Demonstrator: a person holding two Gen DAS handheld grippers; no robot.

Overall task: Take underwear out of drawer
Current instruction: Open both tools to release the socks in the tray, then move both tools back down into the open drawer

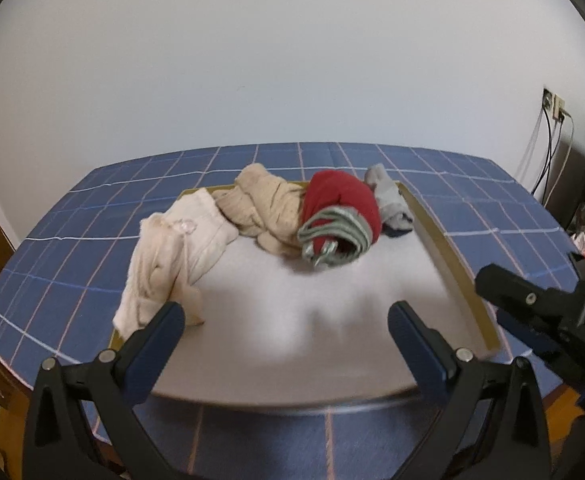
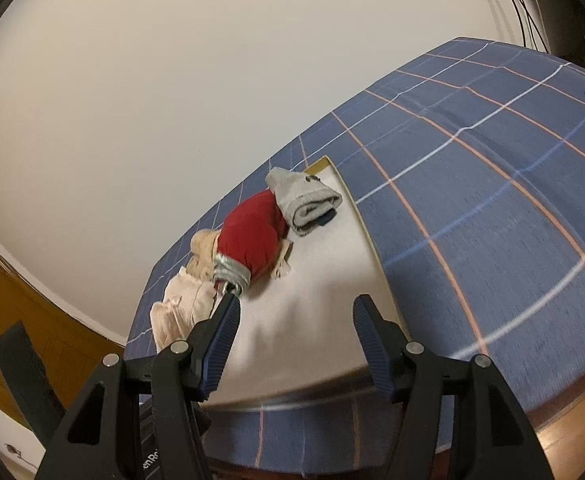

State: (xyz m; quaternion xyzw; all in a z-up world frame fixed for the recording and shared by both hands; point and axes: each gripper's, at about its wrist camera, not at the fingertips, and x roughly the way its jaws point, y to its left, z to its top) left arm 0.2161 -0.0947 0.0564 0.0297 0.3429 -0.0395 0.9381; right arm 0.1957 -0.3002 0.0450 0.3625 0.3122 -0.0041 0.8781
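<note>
**Both claws open at the near edge of the drawer**

Nearest the lens in the left wrist view, the left claw (image 1: 286, 326) fills the bottom of the frame, its two blue-padded fingers spread wide with nothing between them. Beyond it lies the drawer (image 1: 450, 252), a shallow tray with a white floor and a yellowish rim, resting on a tabletop (image 1: 492, 196) covered in blue checked cloth. Underwear is bunched along the drawer's far side, at the centre of the frame: a pale cream piece (image 1: 172, 256) spilling over the left rim, a beige piece (image 1: 264, 208), a red piece with a grey striped band (image 1: 340, 208), and a grey piece (image 1: 388, 196) at the right. Only this view shows the other tool's black body at the lower right edge, and a wall socket with cables at the upper right.

From the right wrist view, the right claw (image 2: 296, 340) is likewise spread and empty. Its left finger (image 2: 222, 336) overlaps the grey striped band in the frame; I cannot tell if they touch. Here the grey piece (image 2: 304, 200) shows as a folded roll.
</note>
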